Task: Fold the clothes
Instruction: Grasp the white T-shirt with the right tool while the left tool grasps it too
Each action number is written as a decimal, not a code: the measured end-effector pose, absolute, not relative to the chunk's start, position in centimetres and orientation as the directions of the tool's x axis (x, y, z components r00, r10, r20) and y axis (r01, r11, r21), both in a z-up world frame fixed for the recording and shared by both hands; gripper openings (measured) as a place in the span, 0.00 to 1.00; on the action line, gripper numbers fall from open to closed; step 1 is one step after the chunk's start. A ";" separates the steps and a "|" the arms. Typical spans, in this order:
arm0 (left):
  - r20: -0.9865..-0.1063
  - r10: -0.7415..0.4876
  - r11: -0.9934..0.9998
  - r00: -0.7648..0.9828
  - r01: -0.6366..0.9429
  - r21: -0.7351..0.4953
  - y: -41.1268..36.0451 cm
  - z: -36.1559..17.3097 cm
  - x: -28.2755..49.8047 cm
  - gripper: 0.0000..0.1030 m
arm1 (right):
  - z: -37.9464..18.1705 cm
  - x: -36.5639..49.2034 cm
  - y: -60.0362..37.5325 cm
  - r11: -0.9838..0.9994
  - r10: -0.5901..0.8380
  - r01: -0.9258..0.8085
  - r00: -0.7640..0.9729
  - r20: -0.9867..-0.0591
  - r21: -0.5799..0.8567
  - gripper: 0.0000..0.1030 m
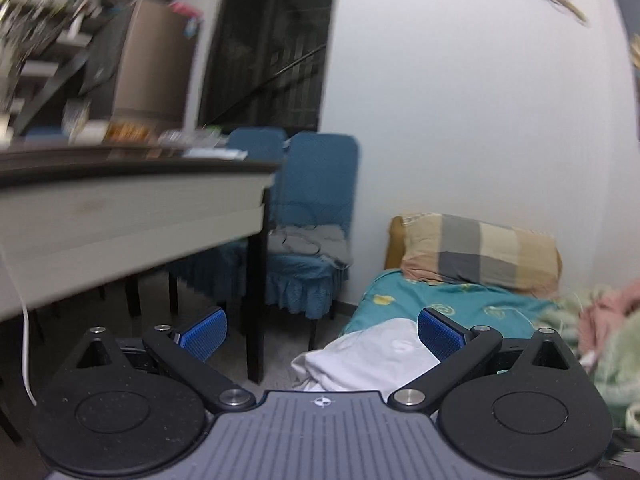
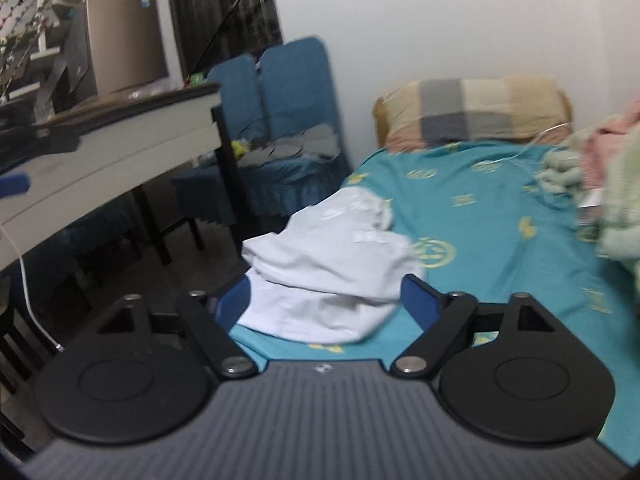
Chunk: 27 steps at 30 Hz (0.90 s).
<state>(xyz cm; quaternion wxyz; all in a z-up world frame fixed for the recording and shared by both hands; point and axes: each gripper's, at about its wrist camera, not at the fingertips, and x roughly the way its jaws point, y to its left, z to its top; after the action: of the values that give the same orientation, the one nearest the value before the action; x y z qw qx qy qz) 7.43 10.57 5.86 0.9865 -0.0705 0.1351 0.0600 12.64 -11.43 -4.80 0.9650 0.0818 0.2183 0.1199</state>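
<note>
On the teal patterned bed (image 2: 480,216), the crumpled white cotton shirt (image 2: 332,264) lies bunched right ahead of the wide-open right hand-held gripper (image 2: 324,300); the left hand-held gripper (image 1: 322,332), also open and empty, hangs further back.

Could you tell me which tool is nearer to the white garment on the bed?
Right. The right tool is open with the white garment between its fingers, though contact is unclear. The left tool is also open, back from the garment's near edge.
</note>
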 end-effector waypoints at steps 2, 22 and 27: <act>-0.316 0.105 0.974 0.943 -0.161 -0.158 12.3 4.3 8.5 0.98 | -6.1 16.3 -9.2 0.951 0.294 -0.215 0.852 -0.434 0.222 0.76; -0.394 0.031 0.921 0.919 -0.179 -0.346 17.7 -2.6 13.8 0.87 | -10.7 30.4 -0.7 0.967 0.242 -0.251 0.834 -0.496 0.048 0.03; -0.383 -0.055 0.954 0.922 -0.065 -0.293 15.8 -2.1 12.5 0.87 | -3.9 24.6 -4.9 0.960 0.279 -0.263 0.880 -0.384 0.093 0.03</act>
<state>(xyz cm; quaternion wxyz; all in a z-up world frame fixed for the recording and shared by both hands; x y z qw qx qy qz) 12.50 15.77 -2.05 0.9685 -0.1519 0.1974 0.0024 24.60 -4.91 -3.92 0.9695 0.0189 0.2006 0.1398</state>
